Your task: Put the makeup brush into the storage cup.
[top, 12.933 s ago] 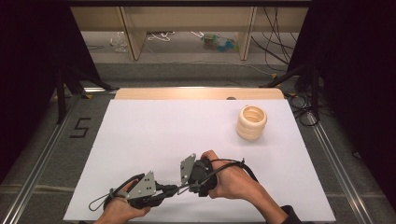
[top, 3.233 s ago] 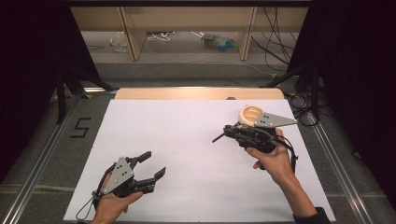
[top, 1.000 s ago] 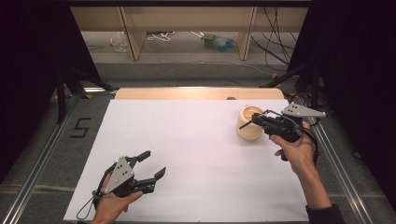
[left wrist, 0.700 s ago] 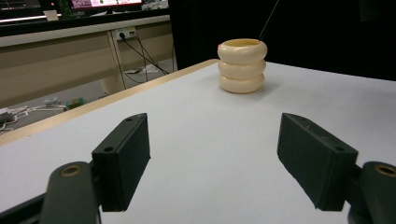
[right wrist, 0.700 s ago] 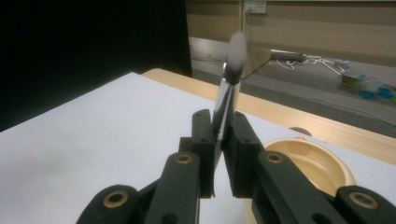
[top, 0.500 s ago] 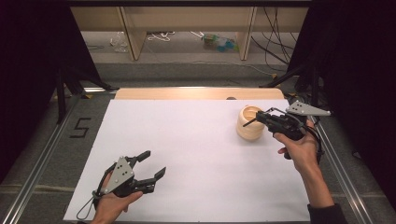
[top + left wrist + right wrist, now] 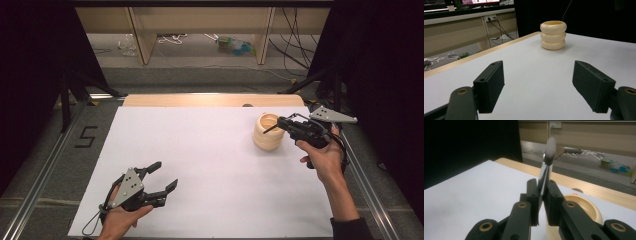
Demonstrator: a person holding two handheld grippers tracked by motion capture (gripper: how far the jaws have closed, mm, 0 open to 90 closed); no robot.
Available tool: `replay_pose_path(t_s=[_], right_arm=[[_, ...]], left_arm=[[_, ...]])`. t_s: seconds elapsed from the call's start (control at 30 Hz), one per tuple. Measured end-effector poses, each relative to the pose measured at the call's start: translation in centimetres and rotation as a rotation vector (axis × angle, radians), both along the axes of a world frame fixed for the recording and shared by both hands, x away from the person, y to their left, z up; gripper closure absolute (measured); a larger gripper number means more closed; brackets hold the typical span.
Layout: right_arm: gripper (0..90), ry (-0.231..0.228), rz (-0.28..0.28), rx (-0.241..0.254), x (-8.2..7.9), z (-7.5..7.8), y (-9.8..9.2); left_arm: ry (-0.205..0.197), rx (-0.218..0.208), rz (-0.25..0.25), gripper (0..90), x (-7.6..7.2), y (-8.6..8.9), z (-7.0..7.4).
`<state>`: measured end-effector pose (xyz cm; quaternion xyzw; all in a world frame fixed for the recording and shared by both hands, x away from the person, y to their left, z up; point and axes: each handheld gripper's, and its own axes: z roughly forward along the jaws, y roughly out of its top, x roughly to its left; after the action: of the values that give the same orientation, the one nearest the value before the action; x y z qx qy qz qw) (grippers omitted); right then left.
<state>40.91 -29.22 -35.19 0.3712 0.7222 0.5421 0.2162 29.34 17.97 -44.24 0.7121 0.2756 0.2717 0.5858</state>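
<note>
A cream ridged holder (image 7: 268, 131) stands upright at the back right of the white table (image 7: 210, 165); it also appears far ahead in the left gripper view (image 7: 553, 35). My right gripper (image 7: 281, 123) hovers just right of the holder, shut on a thin brush (image 7: 545, 172) with a metal ferrule and pale bristle tip. The brush (image 7: 270, 128) reaches over the holder's open mouth (image 7: 584, 207). My left gripper (image 7: 162, 177) rests near the front left, jaws wide open with nothing between them (image 7: 539, 85).
A wooden strip (image 7: 210, 100) runs along the table's far edge. Metal rails (image 7: 45, 165) flank both sides, with a "5" marked on the floor (image 7: 86, 136) at left. Wooden shelving and cables (image 7: 200, 35) lie beyond the table.
The right gripper has carried the brush from the front centre, beside the left gripper, to the holder. Over the last second it has barely shifted. The left gripper stays open and still.
</note>
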Motion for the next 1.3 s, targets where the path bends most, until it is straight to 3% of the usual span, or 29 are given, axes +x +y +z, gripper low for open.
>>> replay_pose_path(t_s=[0.13, 0.2, 0.43, 0.77, 1.0, 1.03, 1.3], right_arm=[[83.7, 0.02, -0.01, -0.009, 0.1, 0.0, -0.2], [83.7, -0.002, -0.014, -0.001, 0.3, -0.1, -0.2], [83.7, 0.02, -0.023, -0.007, 0.7, -0.1, -0.6], [83.7, 0.001, -0.059, 0.006, 1.8, 0.0, -1.6], [83.7, 0.03, -0.072, 0.003, 2.3, 0.1, -2.0], [83.7, 0.015, -0.071, 0.004, 2.5, 0.0, -2.1], [83.7, 0.024, -0.086, 0.003, 3.3, -0.3, -2.4]], left_arm=[[-0.002, 0.002, 0.0, 25.8, 0.0, 0.0, 0.0], [0.0, 0.001, 0.001, 25.8, 0.0, 0.0, 0.0], [-0.001, 0.003, 0.001, 25.8, 0.0, 0.0, 0.0], [-0.002, 0.016, 0.003, 24.6, 0.1, 0.1, 0.0], [-0.001, 0.014, 0.002, 24.1, 0.1, 0.1, 0.0], [-0.001, 0.016, 0.001, 24.2, 0.1, 0.1, 0.0], [0.009, 0.007, 0.007, 24.2, 0.1, 0.0, -0.1]])
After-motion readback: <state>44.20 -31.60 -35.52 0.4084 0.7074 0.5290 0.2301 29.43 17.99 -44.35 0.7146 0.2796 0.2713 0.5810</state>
